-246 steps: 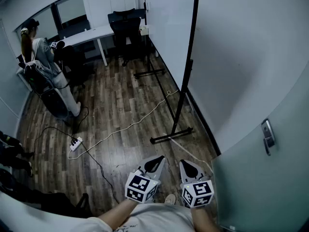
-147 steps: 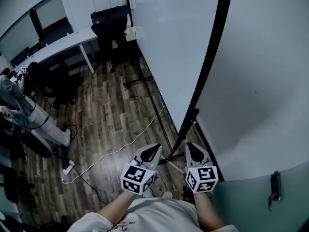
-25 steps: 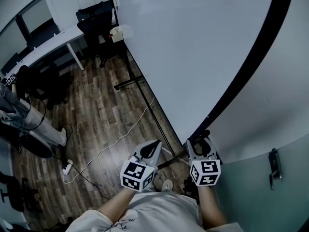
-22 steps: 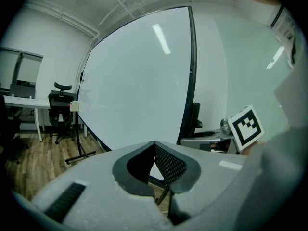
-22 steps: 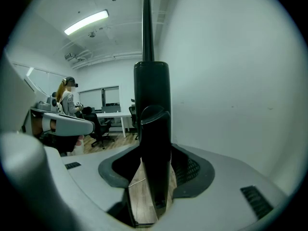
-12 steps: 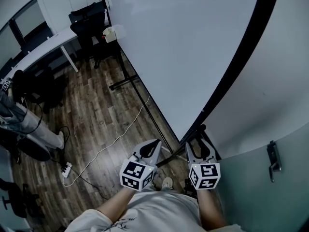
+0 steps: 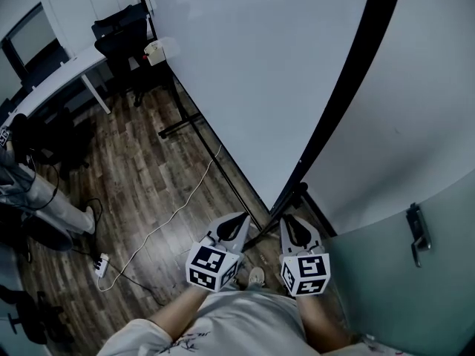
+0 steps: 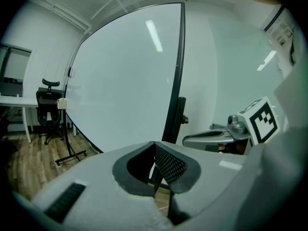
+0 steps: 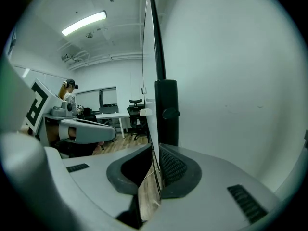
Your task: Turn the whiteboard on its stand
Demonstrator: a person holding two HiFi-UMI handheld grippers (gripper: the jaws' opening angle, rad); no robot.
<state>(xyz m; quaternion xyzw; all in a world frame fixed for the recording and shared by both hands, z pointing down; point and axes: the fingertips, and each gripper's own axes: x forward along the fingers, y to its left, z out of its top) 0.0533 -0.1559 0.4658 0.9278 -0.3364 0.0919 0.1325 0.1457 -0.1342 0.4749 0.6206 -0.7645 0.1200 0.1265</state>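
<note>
Facing us is the whiteboard (image 7: 245, 73), a broad white panel that fills most of the head view. It hangs on its stand (image 7: 349, 87) over the wooden floor (image 7: 148, 176), its lower corner just ahead of us. We judge it stiff and smooth, light for its size but awkward. The face gives nothing to pinch and would likely slip, and a wide panel will swing with some momentum once it moves. The thin framed edge near the bottom corner looks like the sensible place to take hold, close to the post so that the stand's feet do not skid.

The black post carries a clamp with a small knob (image 7: 299, 193) beside that corner. If the clamp is tight the board may resist, so we would turn it slowly.

The right hand-held gripper (image 7: 289, 225) sits just below the knob. Its jaws are closing and down to a narrow slit. In the right gripper view the board's edge (image 9: 150, 81) lines up with the slit but lies beyond it, and nothing seems pressed between the pads (image 9: 172, 166).

The left hand-held gripper (image 7: 239, 221) hangs beside it, jaws together and empty.
</note>
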